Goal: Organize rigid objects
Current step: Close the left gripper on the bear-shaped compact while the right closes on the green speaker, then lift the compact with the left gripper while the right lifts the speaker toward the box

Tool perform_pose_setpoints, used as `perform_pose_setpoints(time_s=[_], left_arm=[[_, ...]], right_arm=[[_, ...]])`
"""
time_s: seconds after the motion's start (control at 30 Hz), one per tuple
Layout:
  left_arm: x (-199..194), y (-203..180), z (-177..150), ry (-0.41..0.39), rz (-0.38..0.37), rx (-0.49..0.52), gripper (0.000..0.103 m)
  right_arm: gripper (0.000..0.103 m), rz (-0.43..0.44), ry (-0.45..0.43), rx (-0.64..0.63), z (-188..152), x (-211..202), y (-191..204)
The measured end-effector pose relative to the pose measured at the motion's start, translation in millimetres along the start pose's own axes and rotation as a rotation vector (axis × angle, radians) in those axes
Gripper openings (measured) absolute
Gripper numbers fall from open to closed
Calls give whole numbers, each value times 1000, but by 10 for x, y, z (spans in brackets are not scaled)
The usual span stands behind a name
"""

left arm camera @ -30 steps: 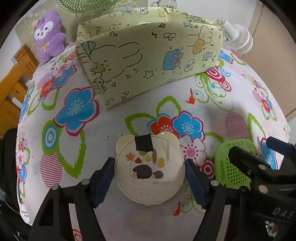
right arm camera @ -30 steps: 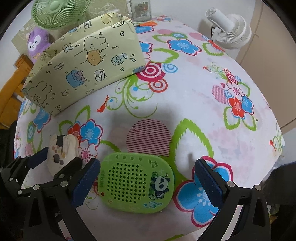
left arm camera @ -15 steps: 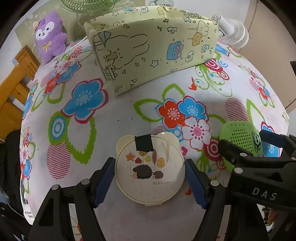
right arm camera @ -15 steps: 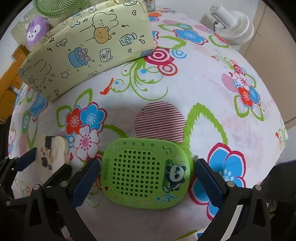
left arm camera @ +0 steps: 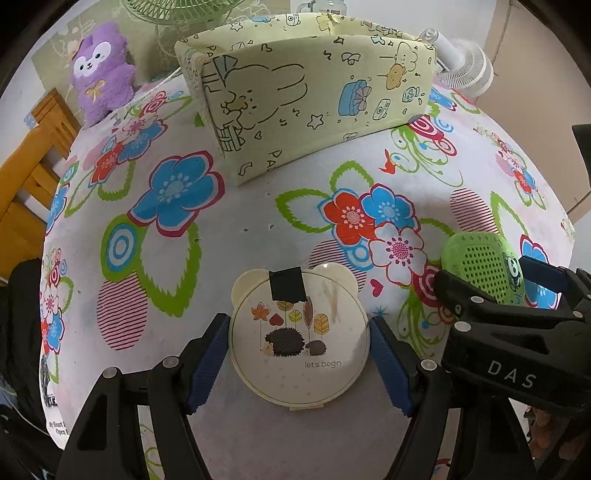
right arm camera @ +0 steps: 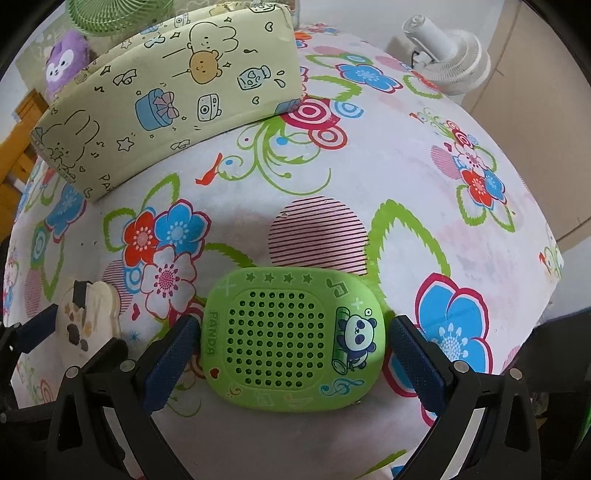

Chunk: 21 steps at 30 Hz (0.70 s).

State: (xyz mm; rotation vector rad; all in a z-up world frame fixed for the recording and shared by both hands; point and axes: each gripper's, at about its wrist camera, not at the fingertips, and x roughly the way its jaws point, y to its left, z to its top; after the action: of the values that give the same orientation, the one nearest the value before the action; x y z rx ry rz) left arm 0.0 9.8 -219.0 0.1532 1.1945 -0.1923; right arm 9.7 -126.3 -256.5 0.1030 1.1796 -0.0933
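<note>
Since 1 second earlier, the right gripper (right arm camera: 293, 350) had narrowed around the green panda case (right arm camera: 291, 341), its 2 blue pads now touching or all but touching the case's left and right edges where before they stood well clear of it, and both cameras showed the yellow-green printed box (left arm camera: 306, 88) looming larger and more of the floral cloth ahead. The left gripper (left arm camera: 299, 354) was closed on the cream round case (left arm camera: 299, 338), its blue pads pressed against the case's 2 sides; the case showed a hedgehog picture, the words "let's begin" and a piece of black tape at its top between 2 small ears. Whether either case was lifted off the table (left arm camera: 258, 229) or still resting on it could not be told. Both cases sat near the table's near edge, the cream one toward the left and the green one toward the right, apart from each other. The printed box stood toward the far edge of the table, left of centre in the right wrist view. Behind the far left corner sat a purple plush toy (left arm camera: 101, 70), with a green fan (right arm camera: 118, 14) beside it, and a white fan (right arm camera: 448, 55) stood past the far right corner.
</note>
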Motion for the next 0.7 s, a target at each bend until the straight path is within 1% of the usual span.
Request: perform_pose_setpoints(time_s=[0.07, 0.13, 0.33, 0.43, 0.7], left_arm=[[-5, -23, -1, -6, 11, 14, 77], [-12, -48, 1, -10, 22, 25, 77], [0, -30, 15, 3, 5, -6, 76], [-19, -6, 51, -2, -6, -32, 77], [-115, 14, 202, -25, 1, -68, 76]], right_arm=[[100, -2, -9, -2, -9, -9, 2], [95, 2, -15, -18, -13, -42, 37], [95, 7, -15, -19, -42, -81, 64], [95, 12, -29, -20, 25, -92, 42], [95, 20, -53, -32, 216, -160, 32]])
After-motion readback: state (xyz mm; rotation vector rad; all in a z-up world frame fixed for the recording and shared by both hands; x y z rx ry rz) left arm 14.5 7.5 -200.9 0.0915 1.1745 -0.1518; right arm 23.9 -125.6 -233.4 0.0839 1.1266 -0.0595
